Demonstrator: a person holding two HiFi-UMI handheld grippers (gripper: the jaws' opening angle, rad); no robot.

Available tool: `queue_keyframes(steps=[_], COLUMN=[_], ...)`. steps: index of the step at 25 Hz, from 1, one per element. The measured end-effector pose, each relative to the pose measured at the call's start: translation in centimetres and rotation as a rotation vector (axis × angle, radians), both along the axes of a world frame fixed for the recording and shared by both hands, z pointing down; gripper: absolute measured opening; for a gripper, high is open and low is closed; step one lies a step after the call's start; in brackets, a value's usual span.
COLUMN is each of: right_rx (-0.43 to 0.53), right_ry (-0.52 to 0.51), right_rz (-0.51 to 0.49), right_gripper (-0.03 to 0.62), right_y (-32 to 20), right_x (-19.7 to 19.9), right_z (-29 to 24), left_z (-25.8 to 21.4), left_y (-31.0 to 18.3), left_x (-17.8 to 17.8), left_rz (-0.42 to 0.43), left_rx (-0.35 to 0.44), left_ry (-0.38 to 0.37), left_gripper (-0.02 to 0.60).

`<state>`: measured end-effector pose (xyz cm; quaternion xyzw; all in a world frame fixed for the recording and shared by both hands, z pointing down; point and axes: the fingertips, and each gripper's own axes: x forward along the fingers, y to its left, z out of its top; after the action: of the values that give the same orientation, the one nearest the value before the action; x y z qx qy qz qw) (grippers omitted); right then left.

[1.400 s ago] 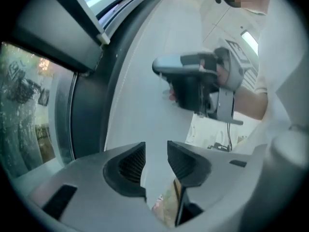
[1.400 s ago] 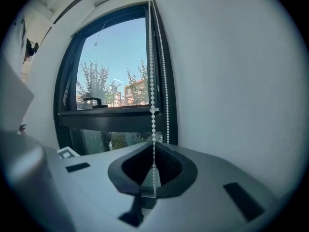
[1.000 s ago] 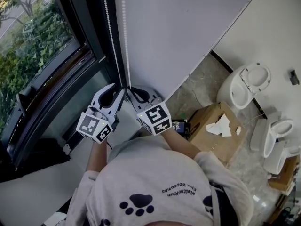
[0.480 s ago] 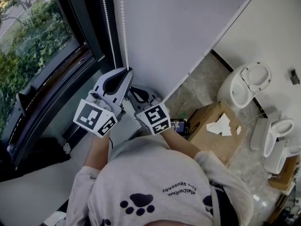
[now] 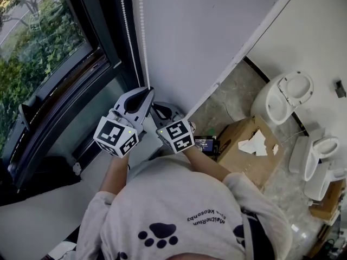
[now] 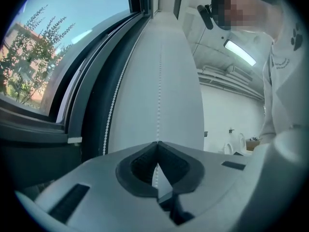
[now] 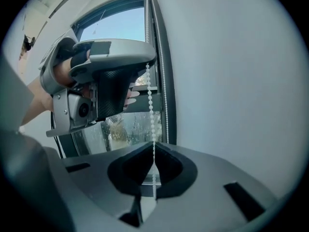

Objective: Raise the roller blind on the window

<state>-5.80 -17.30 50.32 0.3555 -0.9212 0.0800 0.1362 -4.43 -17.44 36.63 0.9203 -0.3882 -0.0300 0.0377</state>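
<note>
Beside the dark window frame (image 5: 105, 37), the bead chain (image 5: 143, 37) ran twelve to six. The left gripper (image 5: 148, 90), jaws just closed, pinched it above the right gripper (image 5: 153, 104), which was also clamped on it.

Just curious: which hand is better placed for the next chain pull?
Probably left: the left gripper, jaws just closed on the bead chain, grips higher than the right gripper, leaving pulling room.

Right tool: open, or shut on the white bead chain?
Shut on the white bead chain: the right tool's jaws meet at the tips, pinching the chain.
</note>
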Motion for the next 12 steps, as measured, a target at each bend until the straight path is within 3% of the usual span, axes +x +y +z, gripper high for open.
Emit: queue_keyframes(steps=[12], right_rx=[0.002], right_ry=[0.011], right_rz=[-0.016], right_gripper=[0.021], right_y=[1.0], right_x=[0.1], right_z=[1.6], left_z=[2.7], left_y=[0.0], left_x=[-0.2], left_rz=[-0.018], left_rx=[-0.053], left_ry=[-0.001], left_gripper=[0.009])
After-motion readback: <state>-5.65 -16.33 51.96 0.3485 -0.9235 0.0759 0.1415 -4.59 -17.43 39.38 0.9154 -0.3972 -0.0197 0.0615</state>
